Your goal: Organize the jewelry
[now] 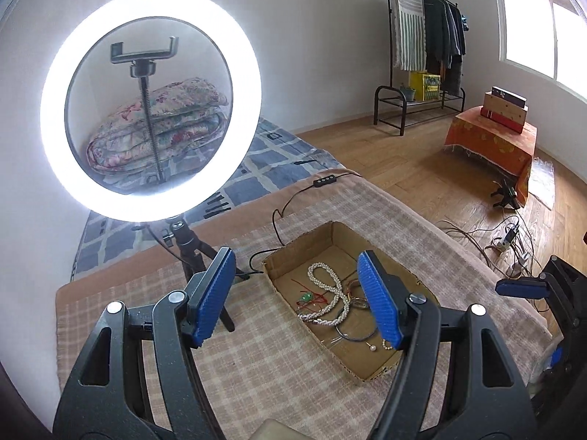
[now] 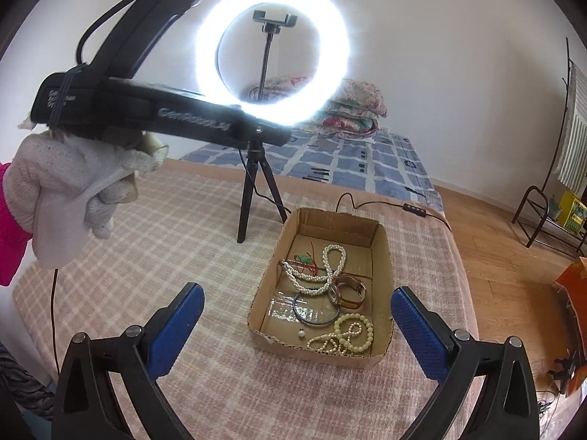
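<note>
An open cardboard box (image 2: 383, 256) (image 1: 279, 256) sits on the checked cloth and holds the jewelry. Inside lie a white pearl necklace (image 2: 332, 267) (image 1: 330, 289), a gold watch (image 2: 350, 289), a dark bangle (image 2: 315, 315), a pale green bead bracelet (image 2: 354, 330), a small pearl pendant (image 2: 301, 334) and a red cord with a green charm (image 2: 304, 258). My left gripper (image 1: 293, 300) is open and empty, above the box's left side. My right gripper (image 2: 297, 333) is open and empty, hovering over the box's near end. The left gripper's body (image 2: 154, 110) shows upper left in the right wrist view.
A lit ring light (image 1: 150, 102) (image 2: 271, 51) on a black tripod (image 2: 256, 187) stands on the table behind the box; its cable and switch (image 2: 414, 209) trail to the right. The checked cloth (image 2: 183, 256) covers the table. Wooden floor with cables (image 1: 506, 238) lies to the right.
</note>
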`<action>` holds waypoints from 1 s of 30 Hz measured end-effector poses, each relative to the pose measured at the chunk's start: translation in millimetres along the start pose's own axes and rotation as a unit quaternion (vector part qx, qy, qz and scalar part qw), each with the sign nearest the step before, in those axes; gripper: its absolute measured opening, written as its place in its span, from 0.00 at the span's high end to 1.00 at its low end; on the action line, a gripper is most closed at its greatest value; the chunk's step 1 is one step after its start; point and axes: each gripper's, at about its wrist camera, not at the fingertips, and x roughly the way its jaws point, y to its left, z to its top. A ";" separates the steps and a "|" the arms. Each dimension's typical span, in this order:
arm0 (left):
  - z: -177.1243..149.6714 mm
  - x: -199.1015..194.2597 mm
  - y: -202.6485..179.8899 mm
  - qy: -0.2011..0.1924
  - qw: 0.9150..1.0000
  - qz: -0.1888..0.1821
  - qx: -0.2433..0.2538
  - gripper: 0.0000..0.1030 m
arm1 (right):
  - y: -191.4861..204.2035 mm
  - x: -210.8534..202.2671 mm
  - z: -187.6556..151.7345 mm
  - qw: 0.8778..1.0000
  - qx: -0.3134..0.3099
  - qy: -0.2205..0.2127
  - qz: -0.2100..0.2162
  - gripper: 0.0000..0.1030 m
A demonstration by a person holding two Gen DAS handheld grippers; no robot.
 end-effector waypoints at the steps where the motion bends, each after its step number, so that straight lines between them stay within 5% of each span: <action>1: -1.5 -9.3 2.0 -0.005 1.000 0.003 -0.001 0.31 | 2.7 -4.4 0.6 1.000 0.001 -0.001 -0.001 0.00; 5: -9.7 -46.3 11.1 -0.019 1.000 0.011 -0.012 0.31 | 12.0 -19.5 1.4 1.000 0.001 -0.005 -0.011 0.00; 9: -21.2 -79.8 17.0 -0.029 0.999 0.020 -0.022 0.17 | 21.7 -32.7 -0.5 1.000 0.001 -0.006 -0.023 0.00; 20: -83.8 -159.2 21.7 -0.035 0.997 0.042 -0.058 0.15 | 38.3 -62.0 -10.4 0.997 0.020 -0.001 -0.068 0.00; 30: -130.8 -183.5 10.1 -0.028 0.995 0.054 -0.077 0.01 | 40.3 -73.8 -25.2 0.993 0.050 0.000 -0.103 0.00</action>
